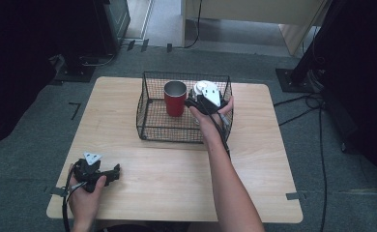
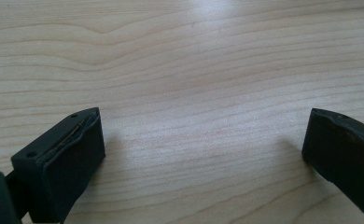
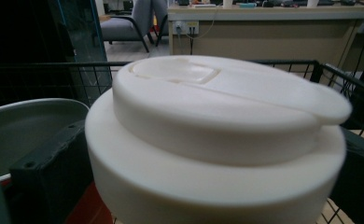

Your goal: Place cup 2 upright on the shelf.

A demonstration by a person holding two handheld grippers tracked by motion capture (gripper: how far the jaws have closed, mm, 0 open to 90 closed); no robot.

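Here my right hand-held gripper (image 1: pixel 199 100) clamps the white lidded container (image 3: pixel 217 140) inside the wire basket (image 1: pixel 148 126) beside the red cup (image 1: pixel 175 98); left hand-held gripper (image 1: pixel 113 173) rests apart on the bench (image 1: pixel 177 179), release pending.

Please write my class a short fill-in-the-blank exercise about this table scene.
1. The red cup stands inside the wire ____.
2. The right hand-held gripper has its jaws around a white ____.
3. The left hand-held gripper hovers with jaws ____ over the wooden table.

Missing words: basket; lid; open
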